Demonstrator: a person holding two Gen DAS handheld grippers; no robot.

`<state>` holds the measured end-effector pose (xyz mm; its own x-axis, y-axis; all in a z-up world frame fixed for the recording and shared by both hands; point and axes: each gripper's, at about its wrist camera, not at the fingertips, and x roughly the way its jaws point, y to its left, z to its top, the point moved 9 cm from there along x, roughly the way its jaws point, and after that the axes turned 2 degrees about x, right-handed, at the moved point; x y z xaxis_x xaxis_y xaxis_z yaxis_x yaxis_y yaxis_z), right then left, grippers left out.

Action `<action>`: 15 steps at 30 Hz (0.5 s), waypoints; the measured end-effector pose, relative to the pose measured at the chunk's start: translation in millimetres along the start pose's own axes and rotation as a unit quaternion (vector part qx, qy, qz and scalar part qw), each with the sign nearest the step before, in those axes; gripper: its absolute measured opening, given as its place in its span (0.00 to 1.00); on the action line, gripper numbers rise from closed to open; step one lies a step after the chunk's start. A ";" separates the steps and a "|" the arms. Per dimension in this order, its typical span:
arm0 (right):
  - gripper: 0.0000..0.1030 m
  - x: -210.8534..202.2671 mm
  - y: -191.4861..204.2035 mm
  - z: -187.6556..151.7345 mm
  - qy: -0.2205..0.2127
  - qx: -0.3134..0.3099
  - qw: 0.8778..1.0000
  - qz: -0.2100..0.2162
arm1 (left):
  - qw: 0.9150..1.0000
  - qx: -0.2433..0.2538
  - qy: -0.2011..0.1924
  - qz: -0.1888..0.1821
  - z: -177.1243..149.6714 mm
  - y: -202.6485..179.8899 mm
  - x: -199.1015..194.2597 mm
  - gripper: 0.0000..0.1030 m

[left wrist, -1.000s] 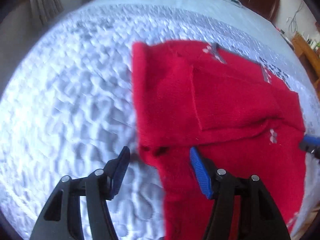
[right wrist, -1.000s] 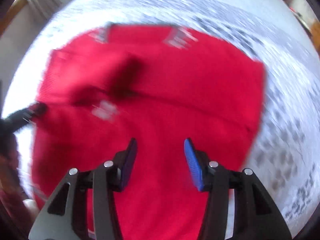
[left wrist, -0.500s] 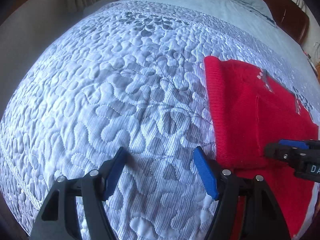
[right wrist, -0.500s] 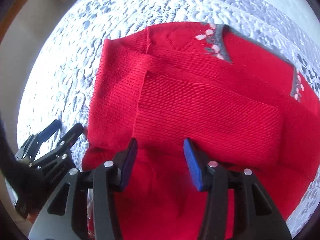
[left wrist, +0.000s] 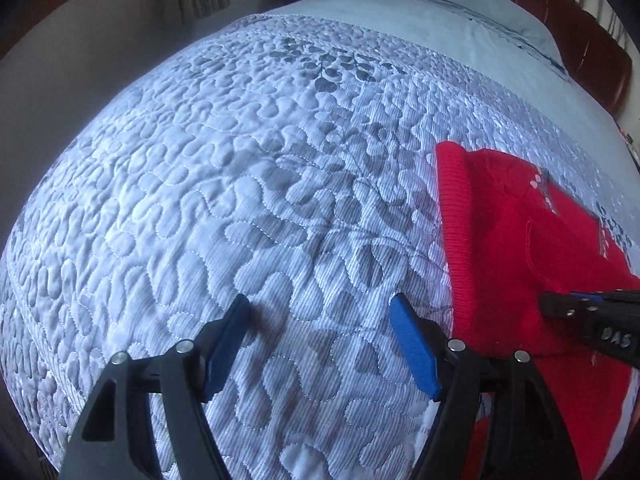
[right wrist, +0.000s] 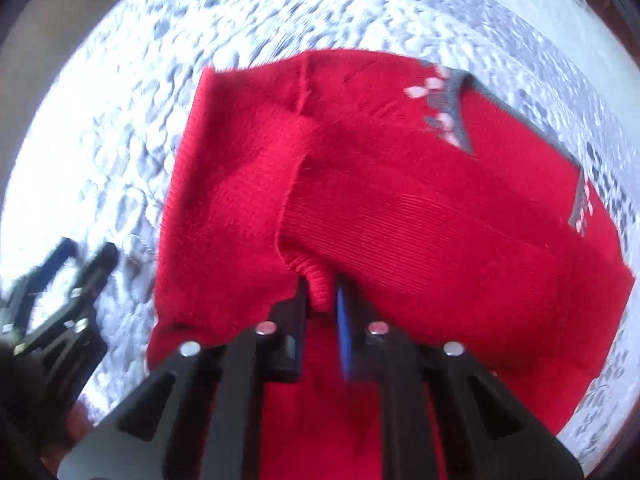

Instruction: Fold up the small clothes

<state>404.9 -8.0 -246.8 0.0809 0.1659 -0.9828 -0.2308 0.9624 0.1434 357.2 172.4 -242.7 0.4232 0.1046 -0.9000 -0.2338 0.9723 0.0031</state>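
On a bed covered by a pale grey-white quilted bedspread [left wrist: 248, 184], a small red knitted sweater with grey trim and pink flower motifs [right wrist: 420, 208] lies partly folded, its sleeve laid across the body. It sits toward the right side of the bed, with its long axis running from near to far in the right wrist view.

From the right wrist view, the right gripper [right wrist: 322, 304] is directly at the sweater's near folded edge. Its jaws are drawn together, clamped on a bunched ridge of red knit where the sleeve layer ends. This view is somewhat blurred.

From the left wrist view, the left gripper [left wrist: 320, 340] hangs over bare bedspread, jaws wide apart and holding nothing. The sweater lies to its right, just beside its right-hand finger, so the left hand is off the cloth and the right hand is the one on it.

Judging from this, the next fold depends on the right hand carrying its pinched edge away toward the far end of the sweater, while the left would have to shift rightward to help.
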 end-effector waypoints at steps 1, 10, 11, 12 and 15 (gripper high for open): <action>0.09 -10.4 -9.8 0.3 -0.012 0.008 1.000 0.008 | 1.000 0.002 -0.004 -0.004 0.3 -2.4 -1.3 0.71; 0.09 -103.7 -189.5 -42.0 -0.098 0.115 0.989 0.008 | 0.998 0.033 -0.026 -0.037 1.0 -31.6 -11.5 0.71; 0.09 -105.8 -218.3 -54.7 -0.101 0.136 0.986 0.000 | 0.998 0.035 -0.026 -0.039 0.0 -34.0 -11.1 0.71; 0.09 -103.6 -237.5 -62.8 -0.099 0.154 0.983 -0.003 | 0.998 0.039 -0.026 -0.041 -1.2 -37.8 -10.5 0.71; 0.10 -83.1 -293.4 -91.7 -0.091 0.212 0.973 -0.004 | 0.997 0.053 -0.025 -0.044 -5.3 -48.3 -6.5 0.71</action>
<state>377.0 -323.9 -217.9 0.2609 0.1571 -0.9525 0.1882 0.9595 0.2098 361.1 123.7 -239.4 0.4816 0.0262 -0.8760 -0.1010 0.9945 -0.0258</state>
